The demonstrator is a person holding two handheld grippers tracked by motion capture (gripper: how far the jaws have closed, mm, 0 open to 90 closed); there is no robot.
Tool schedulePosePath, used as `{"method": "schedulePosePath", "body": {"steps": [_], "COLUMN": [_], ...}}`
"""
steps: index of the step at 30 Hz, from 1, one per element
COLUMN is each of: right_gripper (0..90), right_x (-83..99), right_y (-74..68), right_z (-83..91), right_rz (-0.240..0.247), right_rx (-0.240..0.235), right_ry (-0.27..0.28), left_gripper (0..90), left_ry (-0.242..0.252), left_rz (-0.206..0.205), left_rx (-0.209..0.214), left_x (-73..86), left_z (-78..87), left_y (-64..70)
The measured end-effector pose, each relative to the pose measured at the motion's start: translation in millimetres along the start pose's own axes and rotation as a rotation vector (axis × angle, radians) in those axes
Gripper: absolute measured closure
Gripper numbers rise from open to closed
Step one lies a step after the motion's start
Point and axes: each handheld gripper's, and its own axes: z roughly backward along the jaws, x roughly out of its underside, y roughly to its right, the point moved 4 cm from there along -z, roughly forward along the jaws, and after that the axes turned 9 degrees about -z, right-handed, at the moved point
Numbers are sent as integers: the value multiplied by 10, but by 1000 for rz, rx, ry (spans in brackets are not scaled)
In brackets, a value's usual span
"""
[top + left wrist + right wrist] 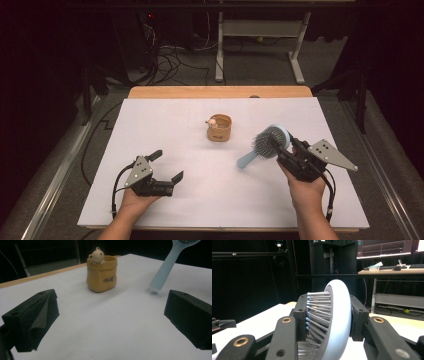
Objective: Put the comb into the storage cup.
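Note:
A light-blue hairbrush (264,143) is held off the white table top at the right, its handle (165,267) slanting down to the left. My right gripper (287,150) is shut on the brush head (329,322), one jaw against the bristles and one against the smooth back. A small tan sack-shaped pot (219,128) with a bear figure on its rim (97,255) stands upright at the table's middle. My left gripper (167,166) rests low near the front left, open, with nothing between its jaws, facing the pot (101,273).
The white board (165,120) covers a wooden table (220,92). Beyond the far edge lie cables (167,60) and a desk's white legs (297,55) on the floor. A desk with a keyboard and monitor (387,247) stands farther off.

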Motion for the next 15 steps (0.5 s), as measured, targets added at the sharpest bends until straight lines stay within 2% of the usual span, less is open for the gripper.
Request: {"method": "schedulePosePath", "body": {"steps": [10,15], "right_gripper": [606,607], "right_x": [-23,-63], "right_y": [-37,-70], "right_z": [-34,-110], "right_rz": [16,23], "right_rx": [-12,-13], "right_ry": [14,14], "left_gripper": [4,4], "left_ry": [-3,-18], "left_rz": [17,4], "left_rx": [4,5], "left_x": [2,16], "left_z": [-2,4], "left_y": [2,-10]}}
